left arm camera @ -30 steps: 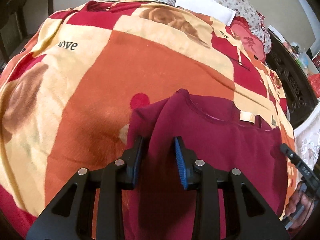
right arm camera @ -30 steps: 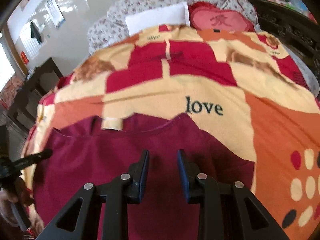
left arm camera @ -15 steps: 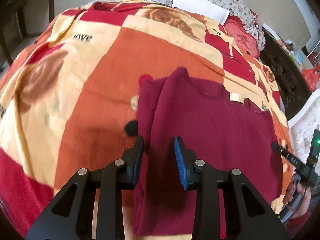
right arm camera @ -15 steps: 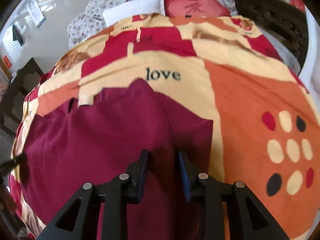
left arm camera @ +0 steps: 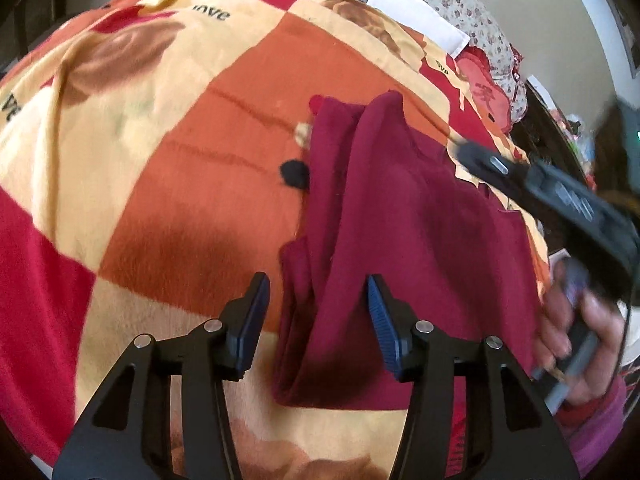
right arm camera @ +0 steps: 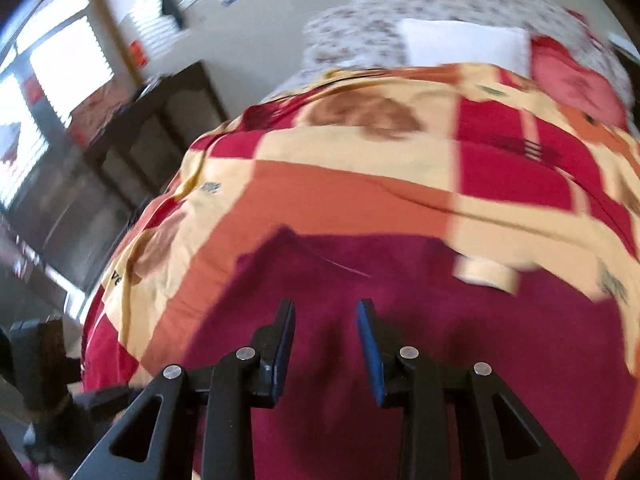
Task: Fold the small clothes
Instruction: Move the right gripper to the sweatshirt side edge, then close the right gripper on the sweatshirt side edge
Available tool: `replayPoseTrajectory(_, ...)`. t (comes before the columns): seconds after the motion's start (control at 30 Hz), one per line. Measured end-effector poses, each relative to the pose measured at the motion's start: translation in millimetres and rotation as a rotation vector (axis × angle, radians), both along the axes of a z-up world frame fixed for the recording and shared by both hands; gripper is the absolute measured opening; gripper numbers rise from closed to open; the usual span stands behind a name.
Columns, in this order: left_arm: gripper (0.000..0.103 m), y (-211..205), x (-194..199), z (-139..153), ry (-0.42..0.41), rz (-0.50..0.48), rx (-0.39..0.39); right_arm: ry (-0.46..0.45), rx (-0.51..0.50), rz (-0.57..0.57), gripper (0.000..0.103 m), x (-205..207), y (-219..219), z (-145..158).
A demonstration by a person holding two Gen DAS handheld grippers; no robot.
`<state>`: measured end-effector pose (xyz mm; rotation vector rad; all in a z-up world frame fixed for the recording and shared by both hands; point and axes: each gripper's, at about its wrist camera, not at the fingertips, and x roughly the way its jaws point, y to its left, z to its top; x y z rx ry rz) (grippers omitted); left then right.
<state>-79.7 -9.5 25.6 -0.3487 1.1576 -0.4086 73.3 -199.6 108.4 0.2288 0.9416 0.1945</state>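
A small maroon top point(left arm camera: 408, 216) lies on the patterned blanket, its left side folded over the body in a raised ridge. My left gripper point(left arm camera: 318, 320) is open, its blue pads either side of the garment's near folded edge, holding nothing. The right gripper shows in the left wrist view point(left arm camera: 560, 196) over the garment's right side. In the right wrist view the top point(right arm camera: 440, 312) fills the lower frame, its label point(right arm camera: 486, 274) showing. My right gripper point(right arm camera: 326, 344) is open just above the cloth.
The orange, red and cream blanket point(left arm camera: 160, 140) covers the bed. Floral bedding with a white pillow point(left arm camera: 416, 20) lies at the far end. Dark wooden furniture point(right arm camera: 120, 152) stands beside the bed. The person's hand point(left arm camera: 576, 328) is at the right edge.
My left gripper has opened wider and drawn back from the garment's fold. The right gripper has swung left over the garment, so its view now faces the left side of the room.
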Motion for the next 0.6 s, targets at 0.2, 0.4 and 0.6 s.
replayPoseTrajectory(0.2, 0.058, 10.5, -2.5, -8.5, 0.023, 0.008, -0.053, 0.074, -0.053, 0.057, 0.030, 54.5, 44.8, -30.2)
replayPoseTrajectory(0.4, 0.060, 17.8, -2.1, -14.6, 0.033, -0.002, -0.108, 0.137, -0.035, 0.038, 0.030, 72.6, 55.2, -57.1)
replayPoseTrajectory(0.6, 0.062, 20.0, -6.6, -16.4, 0.013, -0.008, -0.126, 0.123, -0.001, 0.053, 0.031, 69.8, 49.6, -60.5)
